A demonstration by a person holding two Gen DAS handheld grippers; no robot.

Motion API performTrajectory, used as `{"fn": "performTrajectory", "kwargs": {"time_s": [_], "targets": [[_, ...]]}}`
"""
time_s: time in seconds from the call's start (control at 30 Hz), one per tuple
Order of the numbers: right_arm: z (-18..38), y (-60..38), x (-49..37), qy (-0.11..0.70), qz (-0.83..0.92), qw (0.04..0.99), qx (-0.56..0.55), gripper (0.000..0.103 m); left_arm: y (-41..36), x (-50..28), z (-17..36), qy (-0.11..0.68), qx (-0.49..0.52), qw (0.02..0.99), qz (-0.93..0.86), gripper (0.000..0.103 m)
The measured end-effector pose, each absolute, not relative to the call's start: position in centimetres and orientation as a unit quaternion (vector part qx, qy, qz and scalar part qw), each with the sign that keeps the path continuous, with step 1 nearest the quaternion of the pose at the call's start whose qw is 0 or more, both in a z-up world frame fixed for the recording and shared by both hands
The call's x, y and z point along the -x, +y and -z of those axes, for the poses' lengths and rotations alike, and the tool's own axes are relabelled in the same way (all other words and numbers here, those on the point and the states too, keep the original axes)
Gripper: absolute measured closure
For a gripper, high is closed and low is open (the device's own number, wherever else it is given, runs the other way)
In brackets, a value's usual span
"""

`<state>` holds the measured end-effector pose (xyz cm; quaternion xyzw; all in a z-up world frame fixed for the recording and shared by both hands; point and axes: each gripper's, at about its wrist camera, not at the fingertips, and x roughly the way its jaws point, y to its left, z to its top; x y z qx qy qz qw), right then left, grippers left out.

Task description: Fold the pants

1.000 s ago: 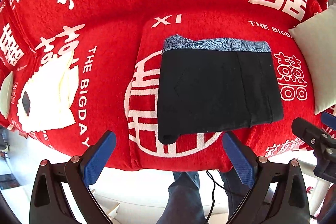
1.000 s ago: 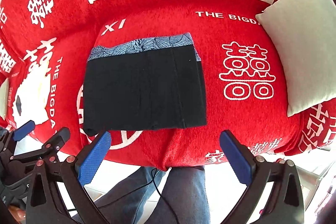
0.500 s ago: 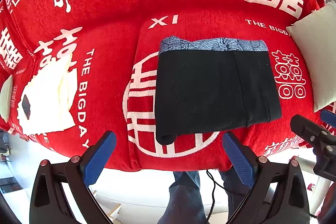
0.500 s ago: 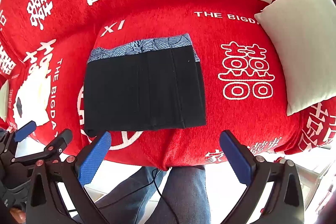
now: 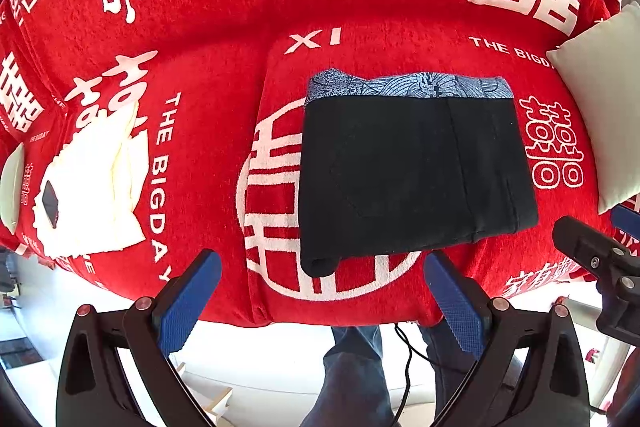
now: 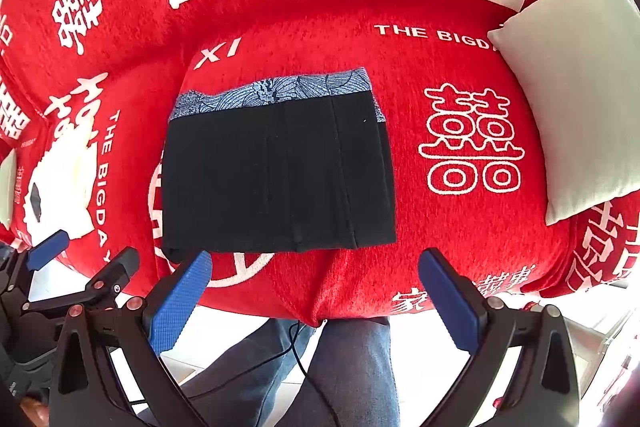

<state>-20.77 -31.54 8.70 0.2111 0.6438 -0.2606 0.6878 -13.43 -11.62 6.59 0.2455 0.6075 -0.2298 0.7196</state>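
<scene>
a: black folded pants with a blue patterned waistband [image 5: 412, 175] lie flat on the red printed sofa cover [image 5: 224, 39]. anything changed?

b: hardly. left tool [image 5: 320, 301] and right tool [image 6: 314, 301] hang back, both spread wide and empty. folding looks finished.

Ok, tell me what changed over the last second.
Almost nothing. Both views drift slightly, so the grippers shifted a touch. The folded black pants lie flat on the red sofa cover as before. Left gripper and right gripper stay open, holding nothing.
</scene>
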Motion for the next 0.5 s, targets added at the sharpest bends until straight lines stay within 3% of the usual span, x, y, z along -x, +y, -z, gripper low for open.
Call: {"fn": "performTrajectory", "kwargs": {"time_s": [0.5], "targets": [[-8.59, -31.50, 20.46, 0.646, 0.257, 0.687, -0.210, 0.000, -11.82, 13.33, -6.52, 0.609, -0.244, 0.720, 0.226, 0.002]]}}
